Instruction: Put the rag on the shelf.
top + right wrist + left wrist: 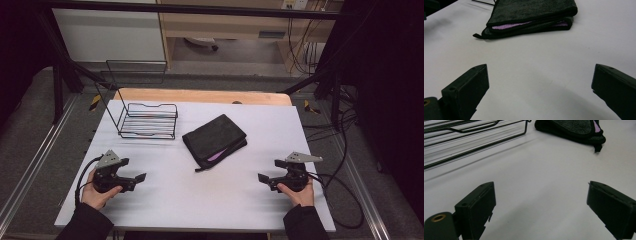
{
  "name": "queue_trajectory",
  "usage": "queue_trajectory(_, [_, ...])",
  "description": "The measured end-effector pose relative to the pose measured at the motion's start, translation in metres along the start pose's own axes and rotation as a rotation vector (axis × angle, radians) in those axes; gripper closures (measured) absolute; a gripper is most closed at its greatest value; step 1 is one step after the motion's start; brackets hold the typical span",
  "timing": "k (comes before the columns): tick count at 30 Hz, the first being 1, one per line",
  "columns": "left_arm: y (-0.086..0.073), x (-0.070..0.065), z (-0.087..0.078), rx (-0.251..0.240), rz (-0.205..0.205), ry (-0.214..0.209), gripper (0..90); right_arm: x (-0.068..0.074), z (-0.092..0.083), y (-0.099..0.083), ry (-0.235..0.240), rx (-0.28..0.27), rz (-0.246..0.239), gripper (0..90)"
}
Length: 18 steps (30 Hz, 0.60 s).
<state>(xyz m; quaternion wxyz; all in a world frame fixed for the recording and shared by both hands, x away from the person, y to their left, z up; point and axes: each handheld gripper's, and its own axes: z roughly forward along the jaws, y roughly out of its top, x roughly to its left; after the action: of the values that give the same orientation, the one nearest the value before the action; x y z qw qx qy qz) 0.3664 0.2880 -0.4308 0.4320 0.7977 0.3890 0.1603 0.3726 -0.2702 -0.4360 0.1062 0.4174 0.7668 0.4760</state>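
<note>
We hold the left claw (136, 181) and the right claw (266, 179) low over the white table (165, 200), each with its jaws spread wide and nothing between them. In both gripper views the jaws are cut off at the bottom edge. The folded dark towel (215, 140) lies ahead and between the claws, well apart from both, with a purple layer showing at its fold. A wire rack (148, 120) stands beyond the left claw; the left gripper view crops it.
</note>
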Motion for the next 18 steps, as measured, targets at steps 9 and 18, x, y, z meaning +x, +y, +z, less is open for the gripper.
queue_trajectory(9, [-0.001,0.000,0.000,0.004,-0.005,-0.003,8.3,0.005,0.003,0.002,-0.012,0.005,-0.001,1.9])
queue_trajectory(18, [-0.002,0.001,-0.001,0.003,-0.005,-0.006,7.9,0.019,0.015,0.007,-0.009,0.030,-0.021,2.0])
